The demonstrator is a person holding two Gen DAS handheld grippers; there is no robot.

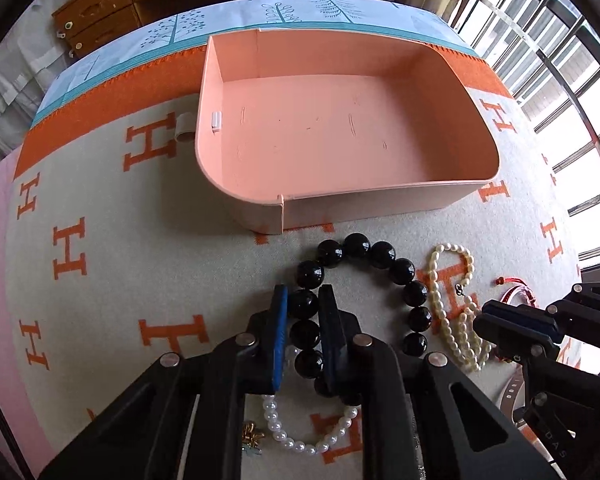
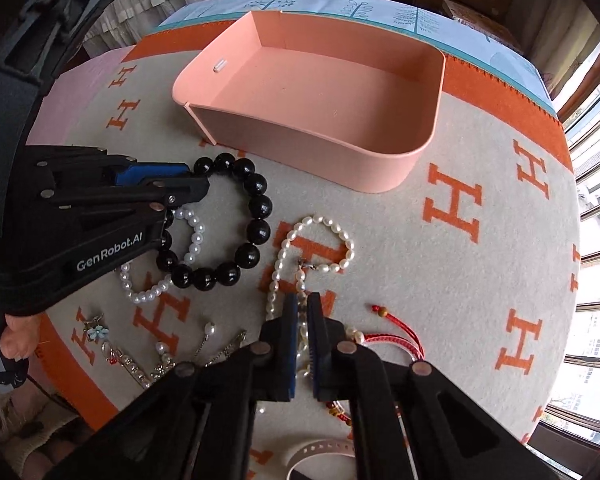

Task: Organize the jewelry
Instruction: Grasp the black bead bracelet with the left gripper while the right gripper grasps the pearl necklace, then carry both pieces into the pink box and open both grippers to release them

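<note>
A pink open box [image 1: 340, 128] stands empty on the H-patterned cloth; it also shows in the right wrist view [image 2: 320, 92]. My left gripper [image 1: 303, 296] is shut on a black bead bracelet [image 1: 380, 256], which lies on the cloth just in front of the box [image 2: 256, 232]. My right gripper [image 2: 302, 304] is shut on a cream pearl strand [image 2: 320, 224] to the right of the black bracelet; the strand also shows in the left wrist view [image 1: 452, 308]. A white pearl bracelet [image 2: 192, 240] lies partly under the black one.
A red cord bracelet [image 2: 400, 332] lies right of the right gripper. Hair clips and a flower charm [image 2: 98, 332] lie near the front left. A watch strap [image 2: 320, 448] lies at the near edge. Wooden drawers [image 1: 100, 16] stand behind; windows are at the right.
</note>
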